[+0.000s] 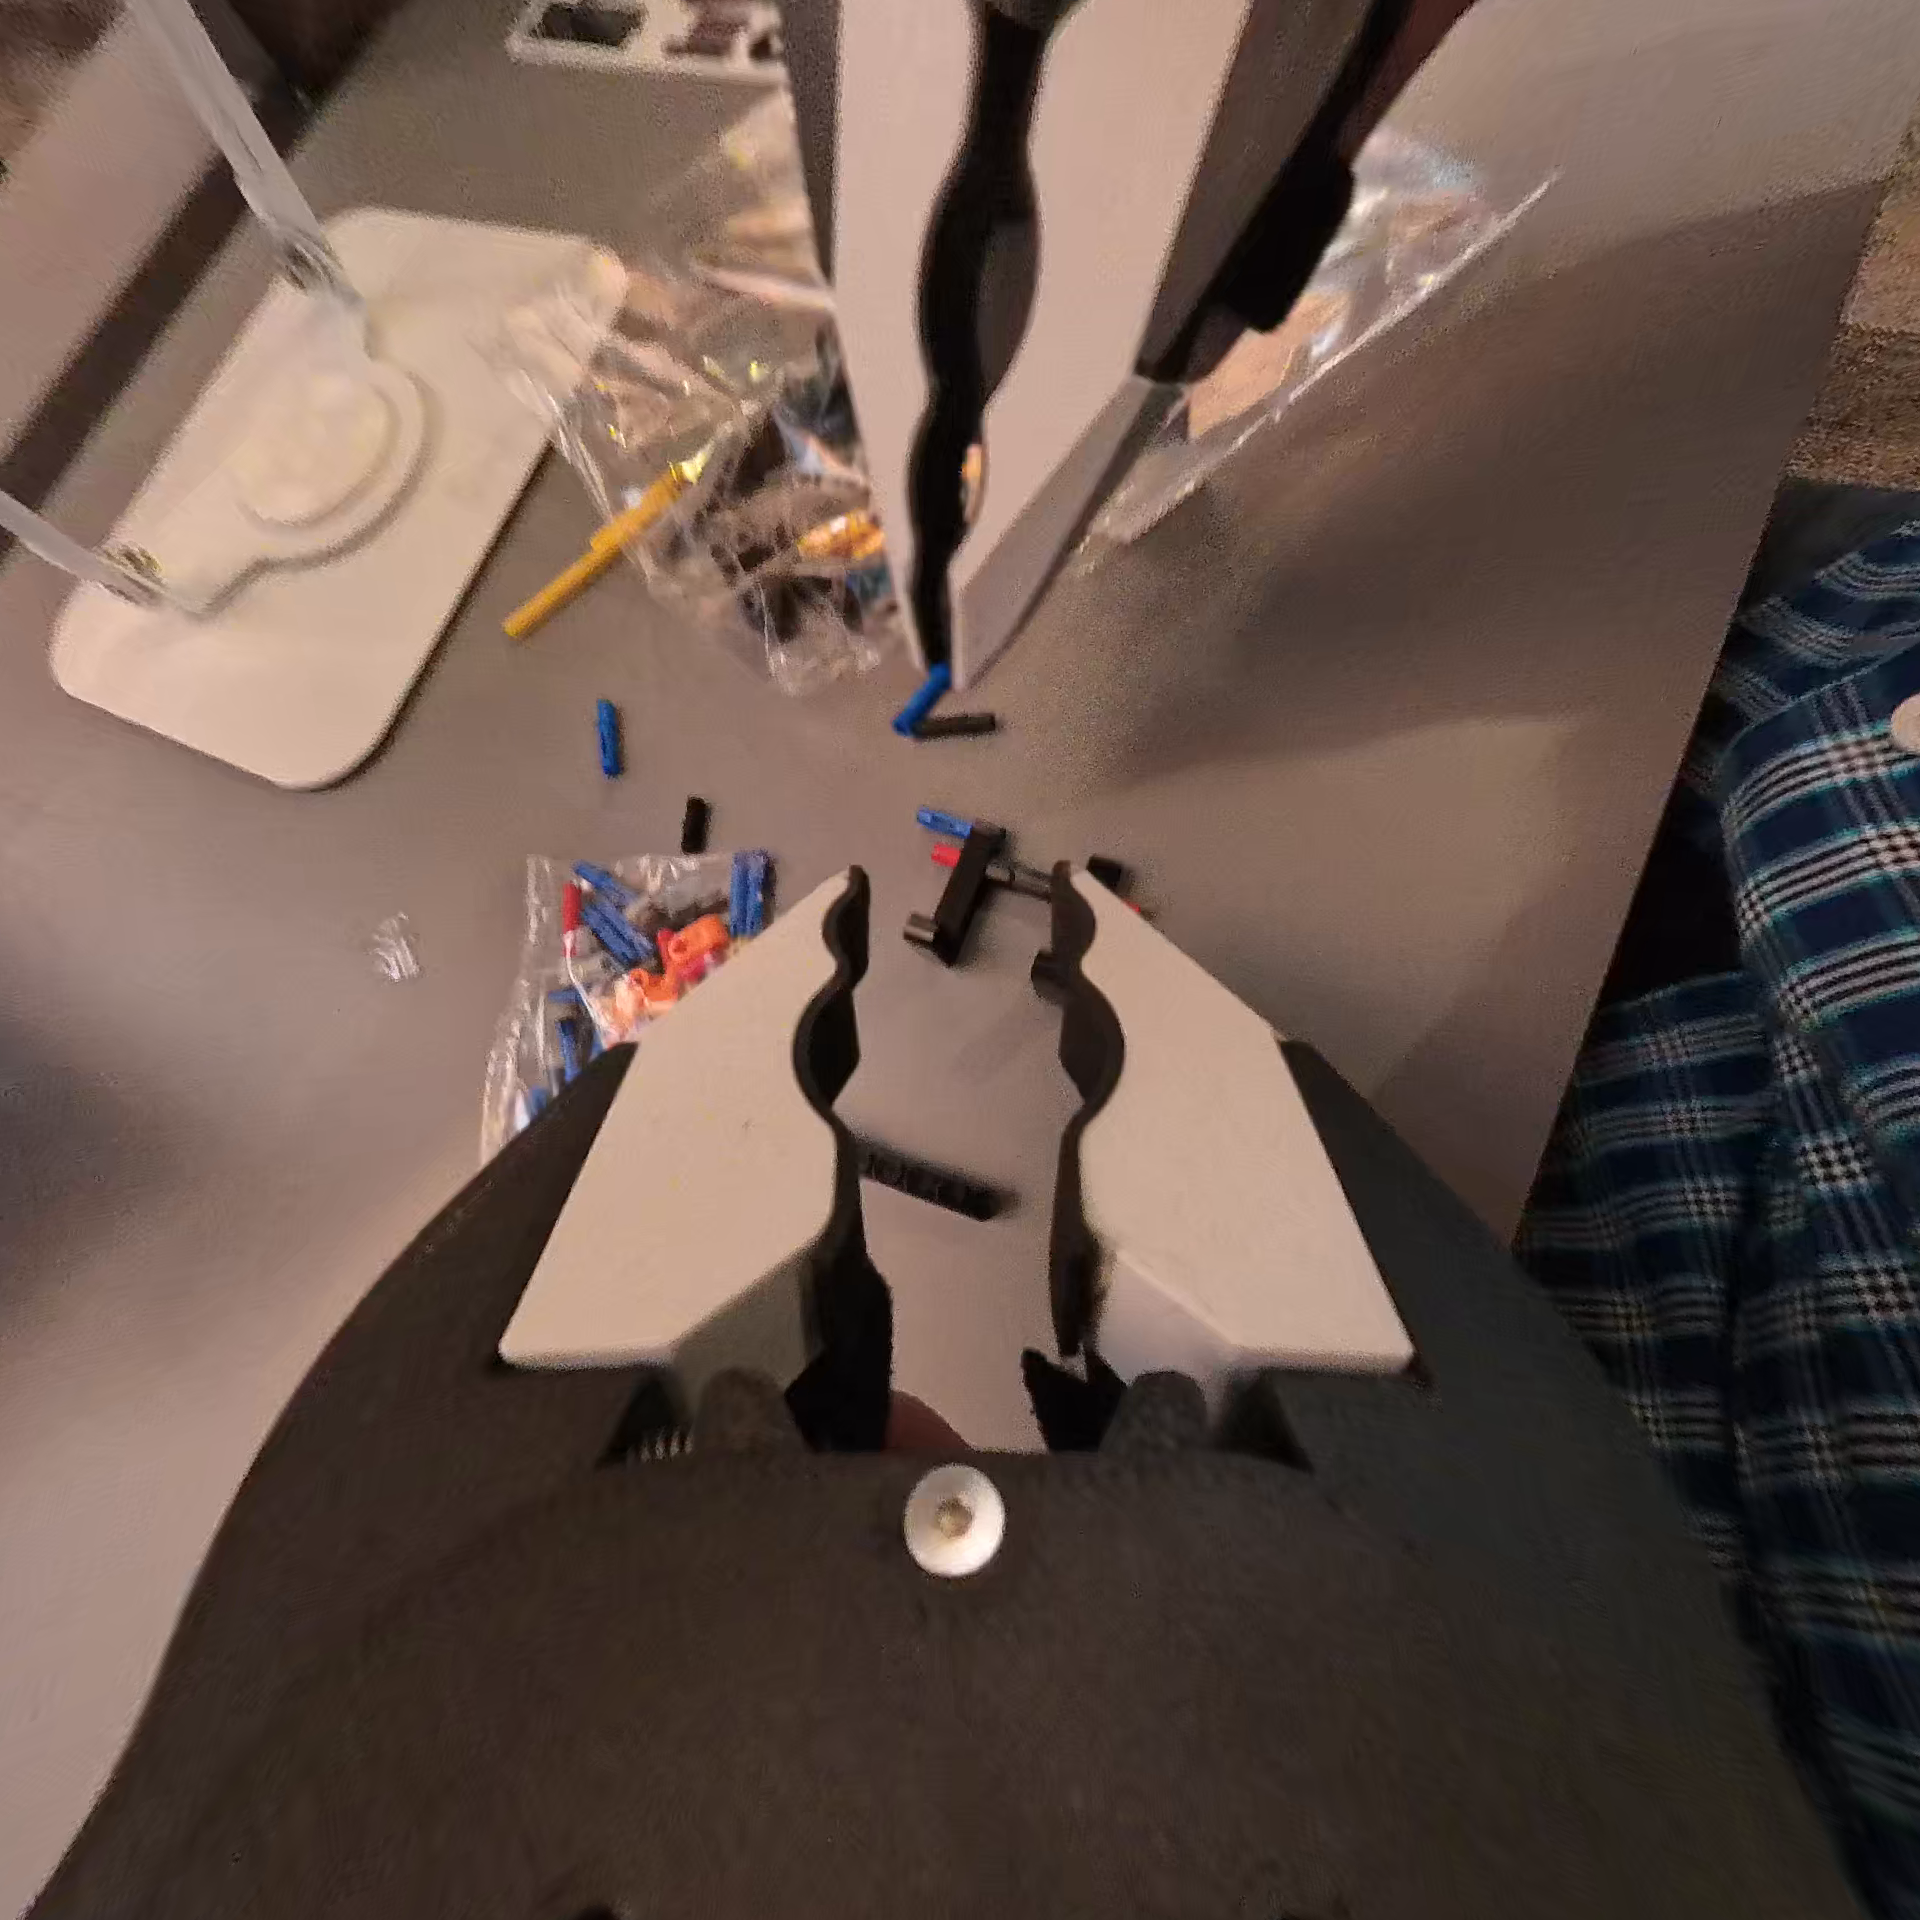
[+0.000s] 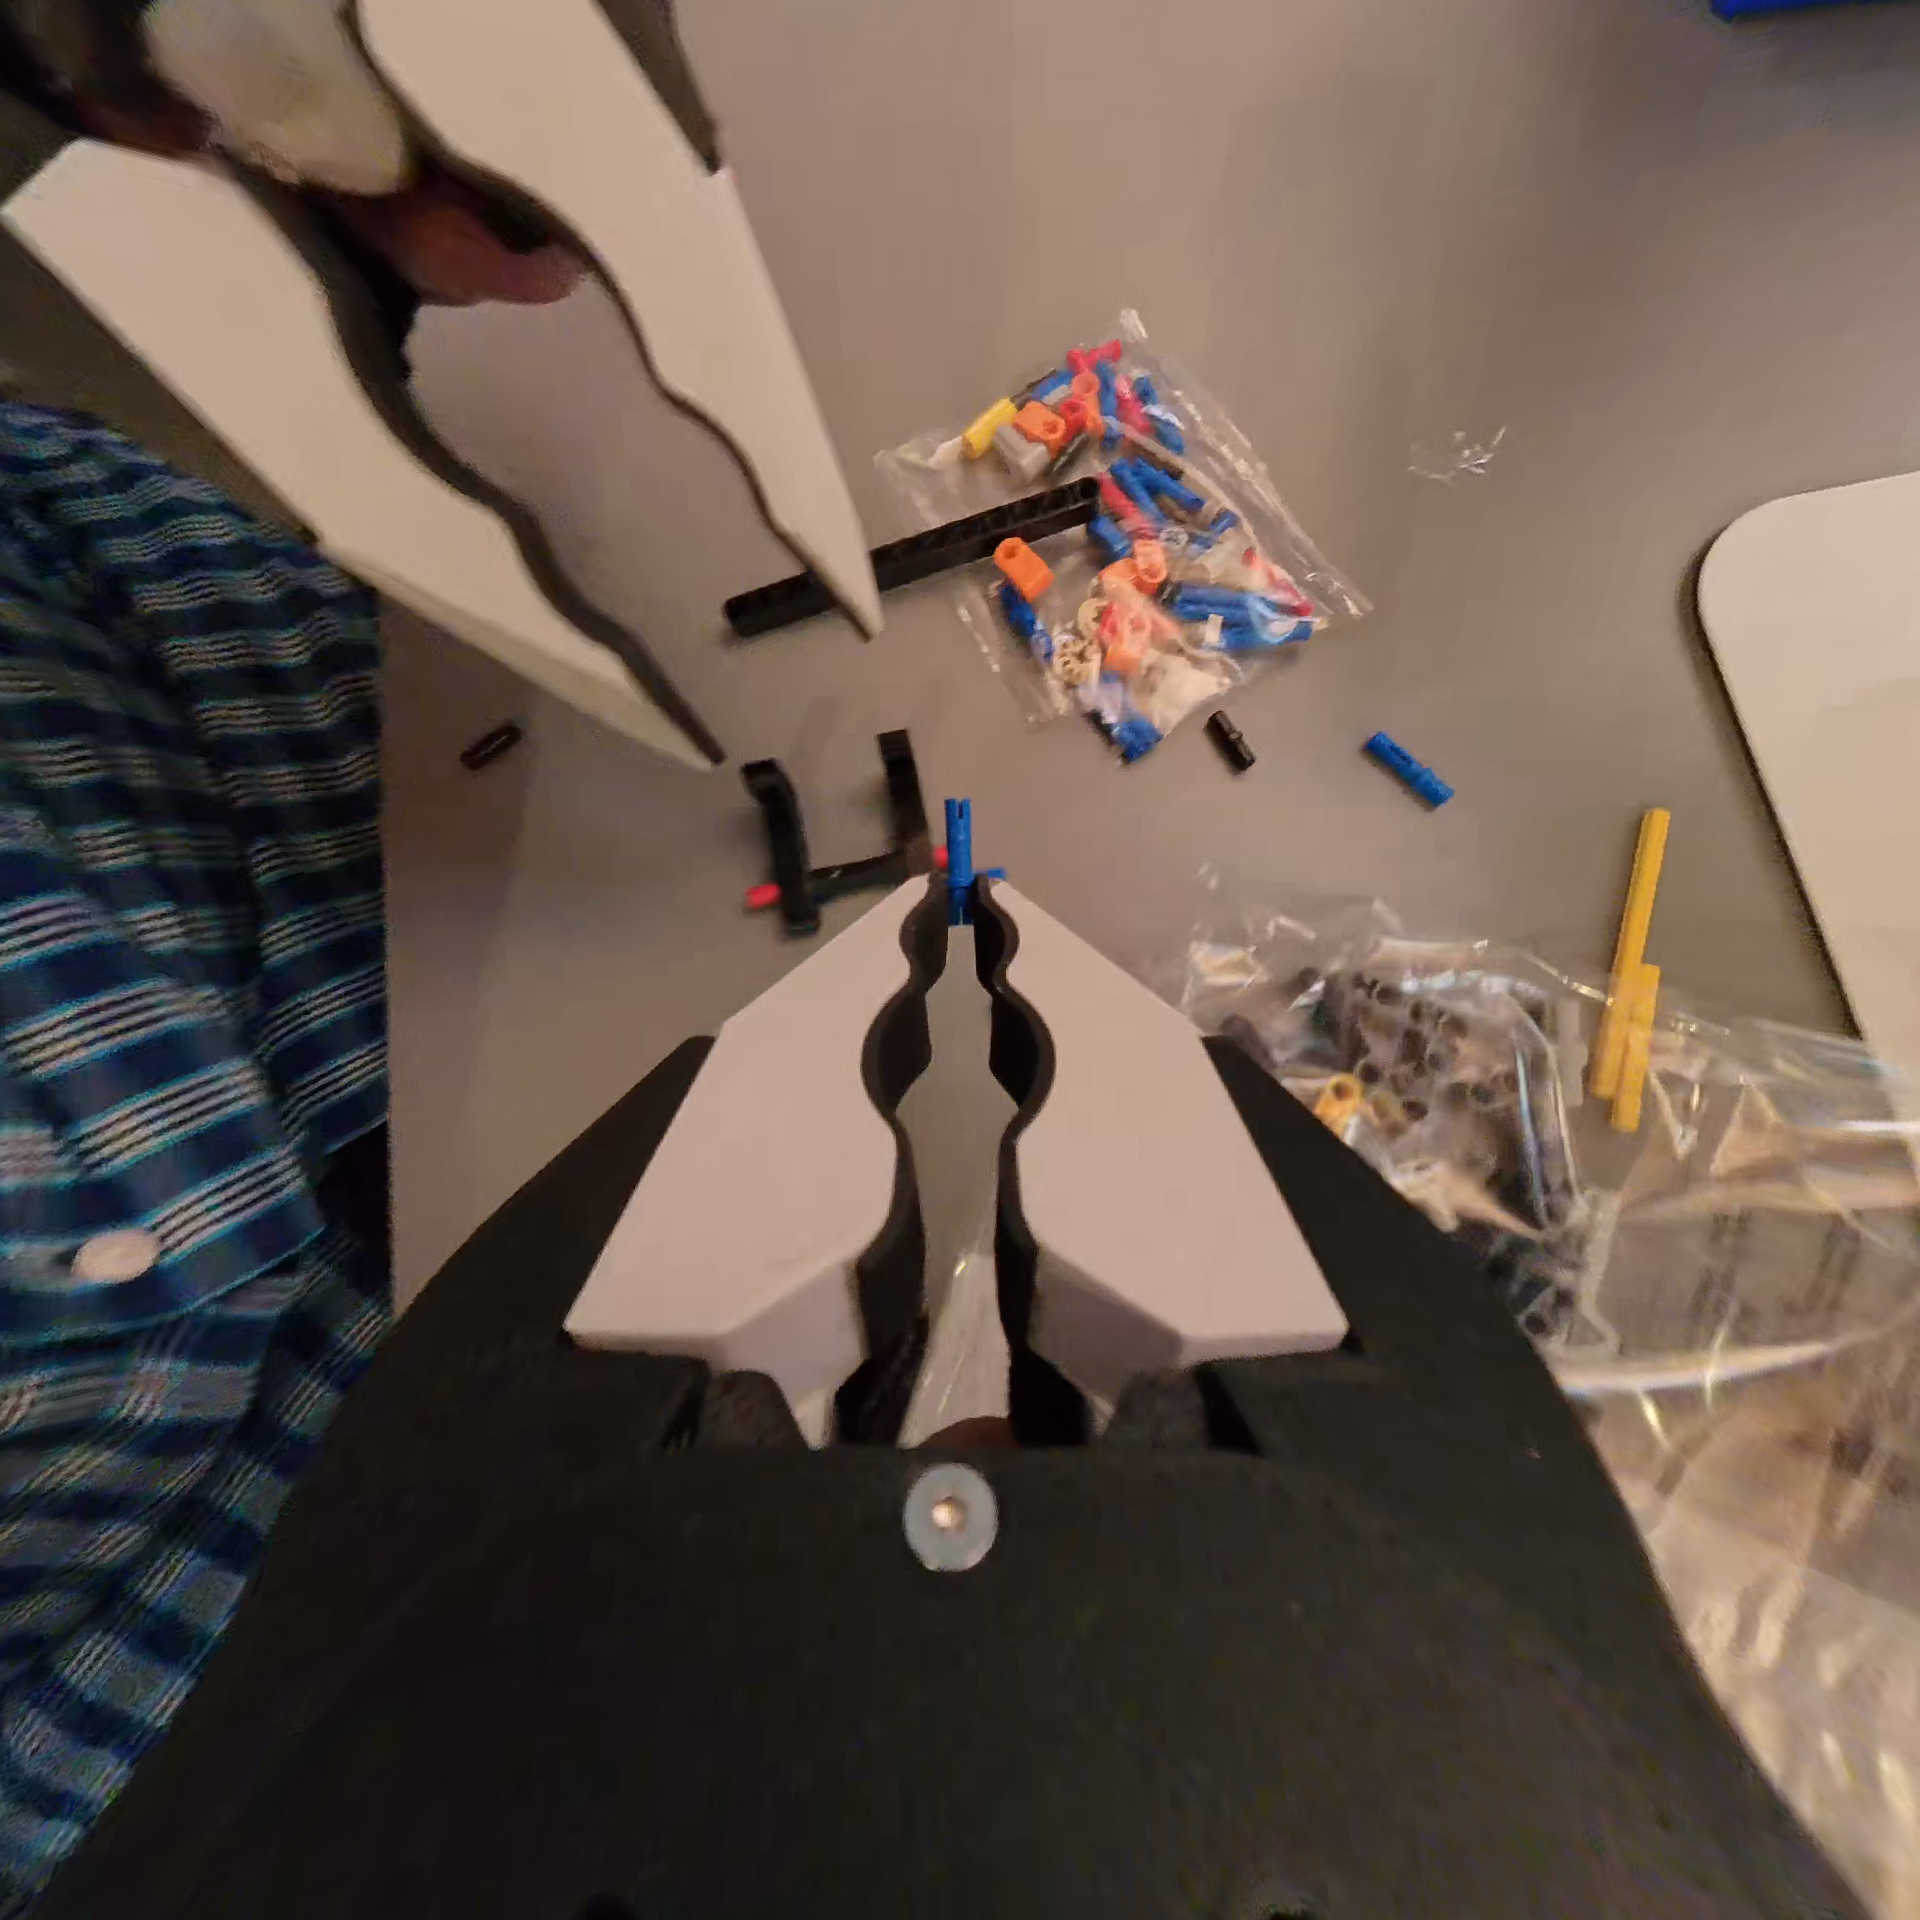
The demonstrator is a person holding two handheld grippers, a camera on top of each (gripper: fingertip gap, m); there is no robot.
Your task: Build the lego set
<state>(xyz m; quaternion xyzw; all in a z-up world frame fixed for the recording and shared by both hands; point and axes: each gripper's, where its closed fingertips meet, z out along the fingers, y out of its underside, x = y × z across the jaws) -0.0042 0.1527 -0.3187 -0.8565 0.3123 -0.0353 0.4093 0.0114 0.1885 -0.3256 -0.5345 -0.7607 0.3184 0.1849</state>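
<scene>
right claw (image 2: 961, 899) pinching ridged blue pin (image 2: 958, 847); left claw (image 1: 961, 899) spread above black frame (image 1: 961, 899)

Grey tabletop (image 1: 1299, 748), white rounded board (image 1: 312, 582) with clear stand (image 1: 301, 249), plaid sleeve (image 2: 156, 935) at the edge

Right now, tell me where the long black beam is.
In the right wrist view the long black beam lies flat on the grey table, its far end against the bag of coloured pins, partly behind the left gripper.
</scene>
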